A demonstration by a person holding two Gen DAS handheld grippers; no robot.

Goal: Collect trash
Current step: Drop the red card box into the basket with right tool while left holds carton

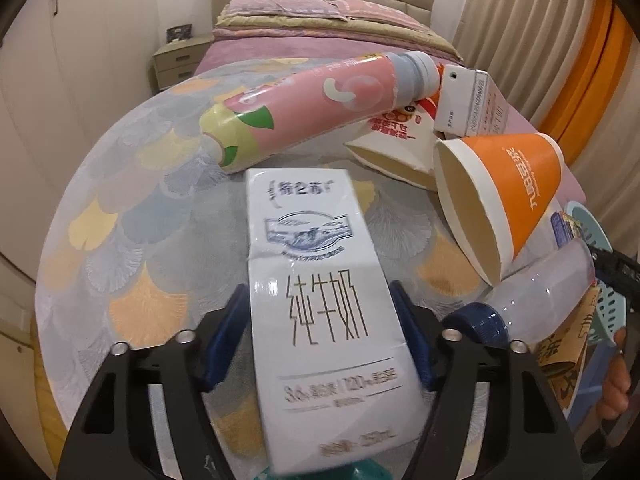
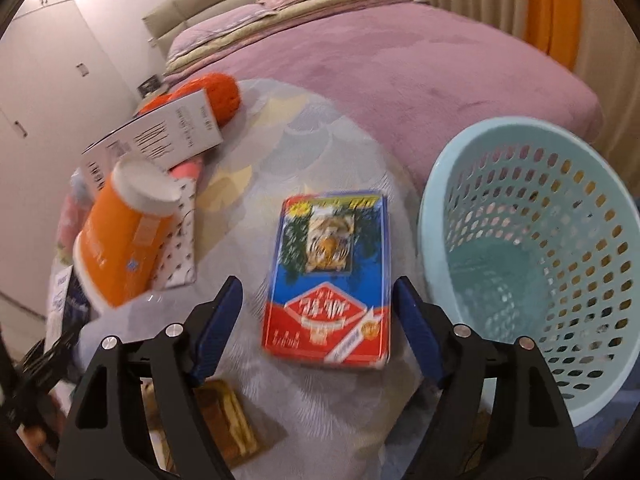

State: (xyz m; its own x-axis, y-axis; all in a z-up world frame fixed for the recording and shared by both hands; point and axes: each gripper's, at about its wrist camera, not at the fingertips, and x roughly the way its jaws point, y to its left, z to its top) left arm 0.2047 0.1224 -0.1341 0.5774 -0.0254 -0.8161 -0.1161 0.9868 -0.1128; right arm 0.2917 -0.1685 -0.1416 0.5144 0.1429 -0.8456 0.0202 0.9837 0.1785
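My left gripper (image 1: pixel 320 308) is shut on a white milk carton (image 1: pixel 320 300), its blue pads pressing both sides. Beyond it on the patterned cloth lie a pink bottle (image 1: pixel 304 108), an orange paper cup (image 1: pixel 504 204) on its side, a small white carton (image 1: pixel 468 100) and a clear bottle with a blue cap (image 1: pixel 536 292). My right gripper (image 2: pixel 318 300) is open around a red and blue card box (image 2: pixel 330 280) lying flat on the cloth. A light blue perforated basket (image 2: pixel 532 264) stands just right of it, tilted toward me.
The cloth covers a round table (image 1: pixel 132 220) at the foot of a bed (image 2: pixel 400 60) with a purple cover. An orange cup (image 2: pixel 120 240), a white box (image 2: pixel 160 140) and an orange object (image 2: pixel 224 92) lie at the left in the right wrist view. Wardrobes line the left wall.
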